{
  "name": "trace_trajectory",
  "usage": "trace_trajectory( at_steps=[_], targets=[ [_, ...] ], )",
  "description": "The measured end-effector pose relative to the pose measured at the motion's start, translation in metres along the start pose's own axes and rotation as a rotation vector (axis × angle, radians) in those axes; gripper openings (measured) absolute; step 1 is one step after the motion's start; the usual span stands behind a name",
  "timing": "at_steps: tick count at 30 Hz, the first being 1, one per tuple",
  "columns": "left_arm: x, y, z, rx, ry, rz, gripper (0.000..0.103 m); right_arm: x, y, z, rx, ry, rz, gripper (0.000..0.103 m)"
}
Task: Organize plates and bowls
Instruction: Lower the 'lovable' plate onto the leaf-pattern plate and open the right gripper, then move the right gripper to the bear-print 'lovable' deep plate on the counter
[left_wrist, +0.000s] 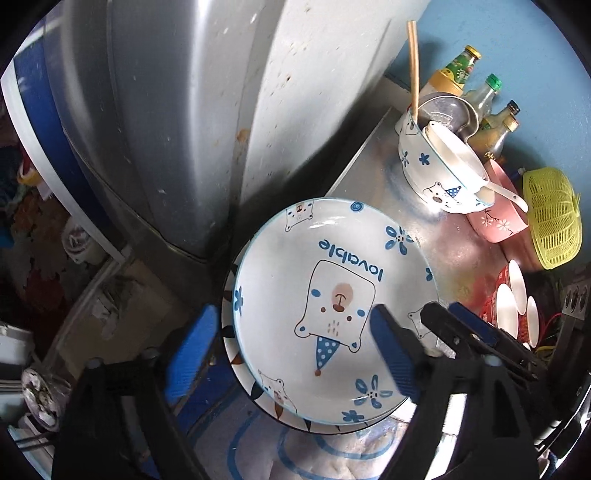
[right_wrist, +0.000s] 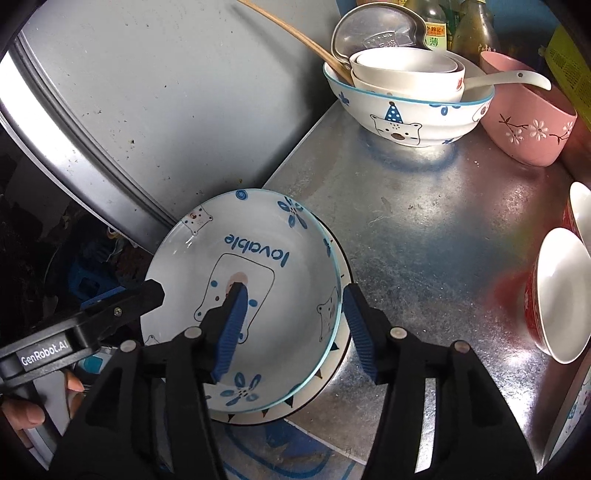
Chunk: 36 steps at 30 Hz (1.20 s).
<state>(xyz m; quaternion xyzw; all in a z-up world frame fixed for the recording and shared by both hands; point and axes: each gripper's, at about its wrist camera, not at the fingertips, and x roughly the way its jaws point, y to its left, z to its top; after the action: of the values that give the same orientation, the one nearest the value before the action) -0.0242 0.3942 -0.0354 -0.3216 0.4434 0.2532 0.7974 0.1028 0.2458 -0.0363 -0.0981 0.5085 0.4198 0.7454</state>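
A white plate (left_wrist: 332, 258) (right_wrist: 280, 295) with a bear drawing and the word "lovable" lies on top of a second plate (right_wrist: 314, 391) whose rim bears dark triangles, at the near left corner of the metal counter (right_wrist: 424, 258). My left gripper (left_wrist: 295, 350) stands open across the top plate's left edge, one blue pad off the plate and one above it. My right gripper (right_wrist: 295, 328) is open around the plate's right rim, and neither pad touches it. In the left wrist view the right gripper's fingers (left_wrist: 476, 328) show at the right.
A bear-print bowl (right_wrist: 406, 114) holding stacked white bowls, a wooden utensil and a white spoon stands at the back, with a metal bowl, bottles (left_wrist: 458, 70), a pink bowl (right_wrist: 528, 125) and a yellow basket (left_wrist: 550, 218) around it. Red bowls (right_wrist: 554, 295) sit at the right. A grey fridge (right_wrist: 147, 92) flanks the left.
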Motion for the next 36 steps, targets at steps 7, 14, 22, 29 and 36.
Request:
trace_trajectory(
  at_steps=[7, 14, 22, 29, 36],
  targets=[
    [-0.008, -0.008, -0.009, 0.042, 0.003, 0.046, 0.099, -0.022, -0.018, -0.014, 0.075, -0.011, 0.013, 0.099],
    [-0.019, -0.025, -0.019, 0.081, -0.006, 0.056, 0.102, -0.047, -0.034, -0.029, 0.128, -0.028, 0.011, 0.099],
    [-0.03, -0.048, -0.03, 0.124, -0.002, 0.04, 0.102, -0.073, -0.051, -0.047, 0.182, -0.051, 0.007, 0.1],
    [-0.035, -0.068, -0.039, 0.17, 0.0, 0.019, 0.102, -0.092, -0.06, -0.057, 0.204, -0.072, -0.004, 0.1],
    [-0.038, -0.083, -0.046, 0.199, 0.005, -0.006, 0.102, -0.104, -0.066, -0.065, 0.225, -0.084, -0.015, 0.1]
  ],
)
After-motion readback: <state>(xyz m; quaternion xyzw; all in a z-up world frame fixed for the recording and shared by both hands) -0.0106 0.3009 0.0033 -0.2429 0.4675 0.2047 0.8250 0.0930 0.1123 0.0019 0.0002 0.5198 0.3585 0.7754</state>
